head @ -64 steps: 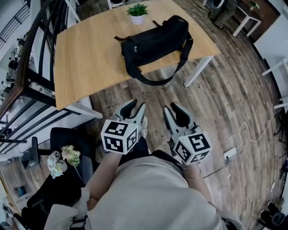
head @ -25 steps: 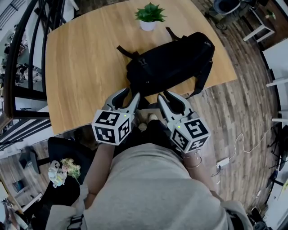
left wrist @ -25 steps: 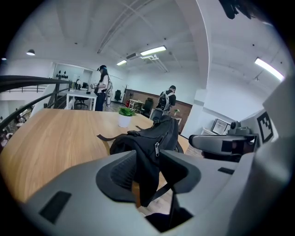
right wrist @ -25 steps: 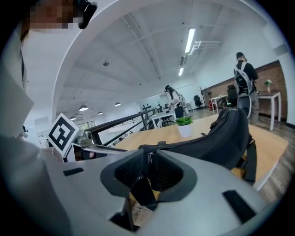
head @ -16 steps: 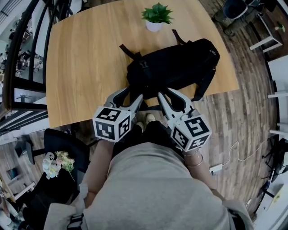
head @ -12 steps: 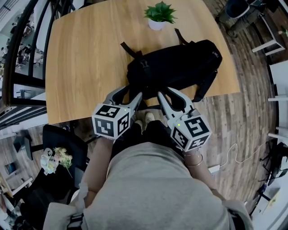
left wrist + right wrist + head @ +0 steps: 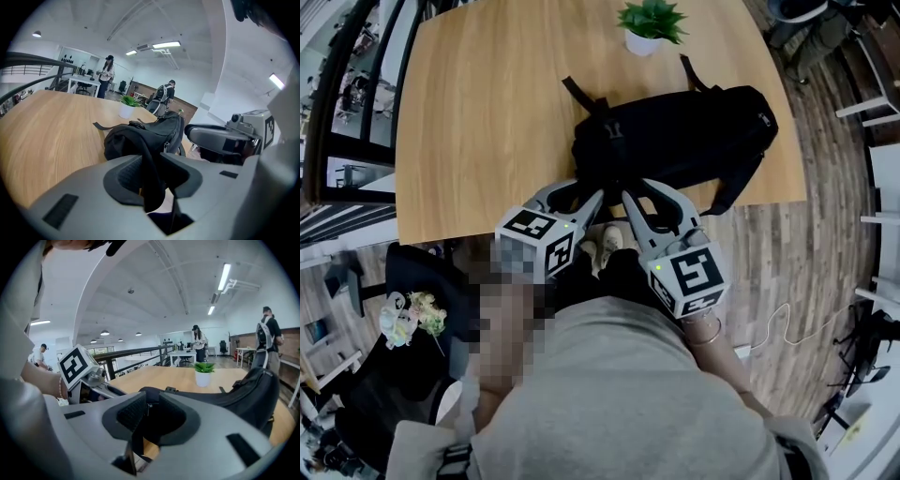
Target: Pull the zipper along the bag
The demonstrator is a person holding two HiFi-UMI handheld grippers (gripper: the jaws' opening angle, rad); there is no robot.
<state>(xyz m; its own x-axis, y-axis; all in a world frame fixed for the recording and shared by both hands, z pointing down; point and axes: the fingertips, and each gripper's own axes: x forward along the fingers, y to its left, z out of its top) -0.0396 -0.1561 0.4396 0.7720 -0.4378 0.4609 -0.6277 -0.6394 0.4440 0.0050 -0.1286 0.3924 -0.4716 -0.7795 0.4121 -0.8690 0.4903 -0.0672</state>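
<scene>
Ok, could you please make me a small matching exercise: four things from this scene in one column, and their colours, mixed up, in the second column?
Things:
1. bag
2. pot
3. leaves
4. table top

Colours:
a. white
b. light wood
c. black
d. green

Right pairs: 1-c, 2-a, 3-d, 4-b.

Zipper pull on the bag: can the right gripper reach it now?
Probably yes. The right gripper has its jaws apart at the near end of the bag, and a small metal zipper pull shows between them, unblocked.
</scene>
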